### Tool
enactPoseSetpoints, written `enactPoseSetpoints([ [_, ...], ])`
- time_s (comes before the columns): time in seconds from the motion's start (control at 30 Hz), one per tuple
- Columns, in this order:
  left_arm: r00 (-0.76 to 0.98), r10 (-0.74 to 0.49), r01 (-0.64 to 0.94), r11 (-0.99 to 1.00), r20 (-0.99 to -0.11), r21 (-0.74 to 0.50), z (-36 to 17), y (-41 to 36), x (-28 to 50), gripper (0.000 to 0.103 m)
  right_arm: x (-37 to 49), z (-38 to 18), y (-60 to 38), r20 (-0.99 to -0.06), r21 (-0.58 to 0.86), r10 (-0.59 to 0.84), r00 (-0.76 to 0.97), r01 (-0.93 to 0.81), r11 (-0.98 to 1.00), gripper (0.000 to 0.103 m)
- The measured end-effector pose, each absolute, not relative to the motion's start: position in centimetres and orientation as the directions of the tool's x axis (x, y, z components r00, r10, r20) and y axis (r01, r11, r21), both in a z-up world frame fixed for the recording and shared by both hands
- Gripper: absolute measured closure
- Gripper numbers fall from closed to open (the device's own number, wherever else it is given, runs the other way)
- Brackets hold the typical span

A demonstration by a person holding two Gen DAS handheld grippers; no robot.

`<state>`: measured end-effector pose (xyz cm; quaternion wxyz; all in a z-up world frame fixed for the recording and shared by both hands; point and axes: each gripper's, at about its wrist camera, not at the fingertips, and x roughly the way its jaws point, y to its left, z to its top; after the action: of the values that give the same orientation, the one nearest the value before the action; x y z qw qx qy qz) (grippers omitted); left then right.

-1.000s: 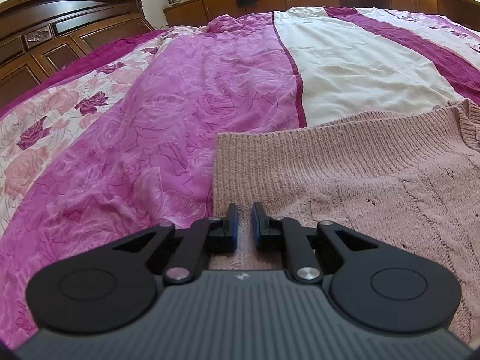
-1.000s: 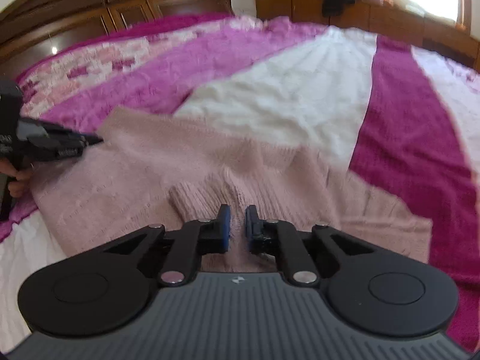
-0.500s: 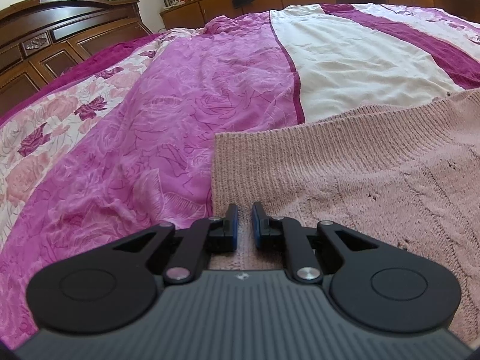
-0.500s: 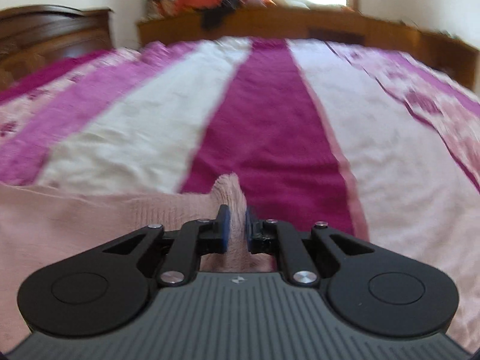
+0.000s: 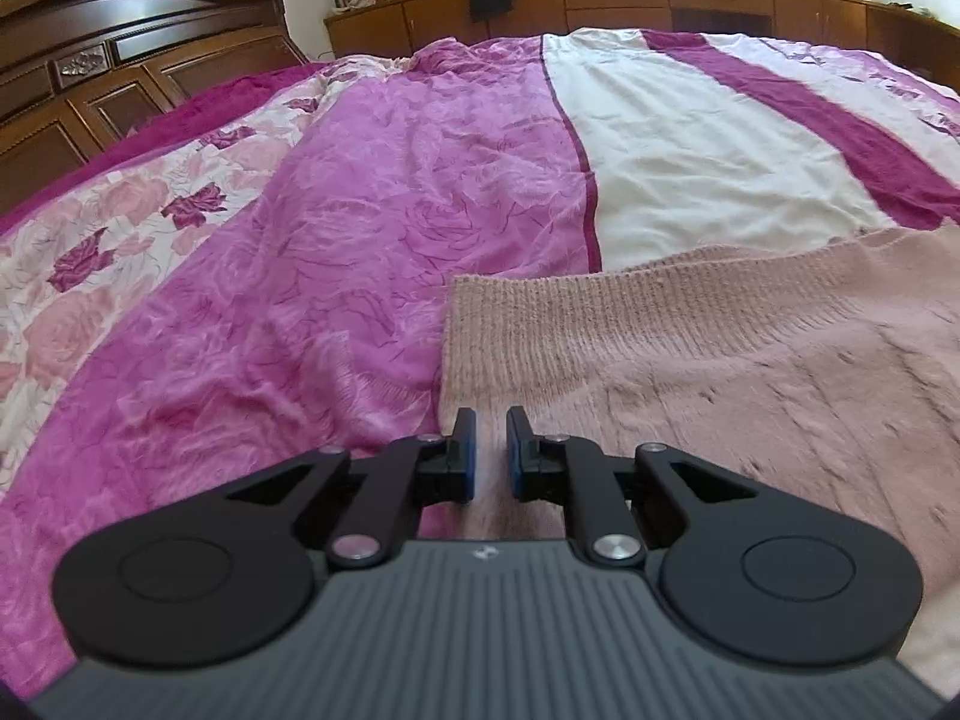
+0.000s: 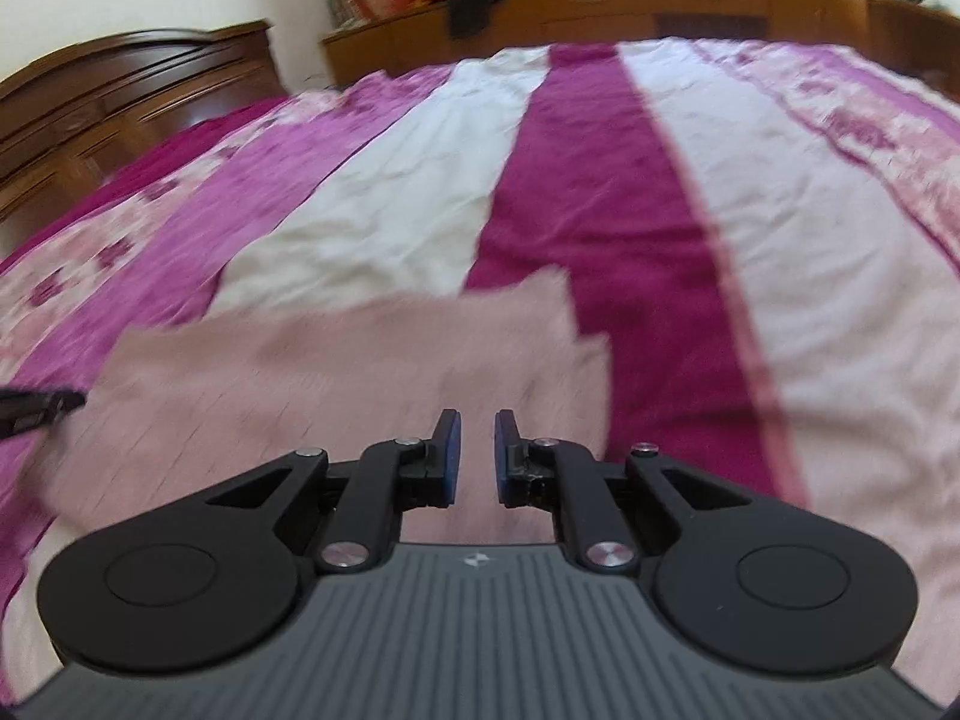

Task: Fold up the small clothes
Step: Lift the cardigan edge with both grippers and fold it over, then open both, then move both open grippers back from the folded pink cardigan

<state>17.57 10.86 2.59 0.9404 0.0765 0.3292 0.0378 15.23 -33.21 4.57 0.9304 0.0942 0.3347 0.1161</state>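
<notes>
Left wrist: left gripper sitting slightly parted over pink sweater, not pinching; sweater lying flat mid-bedspread.
Right wrist: right gripper released above sweater. Advice: grab both corners evenly.
</notes>
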Motion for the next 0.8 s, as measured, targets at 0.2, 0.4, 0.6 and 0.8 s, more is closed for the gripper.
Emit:
enactPoseSetpoints([
  [0.2,0.742,0.116,-0.019,0.988,-0.660,0.153,2.4,11.5,14.4,0.090,12.2,1.3,-32.2,-0.626,0.253,0.258,0.736,-0.121,0.960,0.088],
  [0.4,0.714,0.147,-0.074,0.988,-0.684,0.135,0.7,12.7,14.4,0.090,12.0,-0.8,-32.9,-0.586,0.338,0.254,0.770,-0.053,0.940,0.088],
  [0.6,0.714,0.143,-0.104,0.990,-0.685,0.099,2.5,12.4,12.9,0.090,11.3,-0.3,-34.2,-0.541,0.447,0.296,0.787,-0.028,0.894,0.070],
  [0.8,0.704,0.111,-0.092,0.994,-0.702,0.064,4.2,12.1,11.0,0.074,9.5,1.3,-35.3,-0.504,0.488,0.299,0.810,-0.018,0.873,0.043],
])
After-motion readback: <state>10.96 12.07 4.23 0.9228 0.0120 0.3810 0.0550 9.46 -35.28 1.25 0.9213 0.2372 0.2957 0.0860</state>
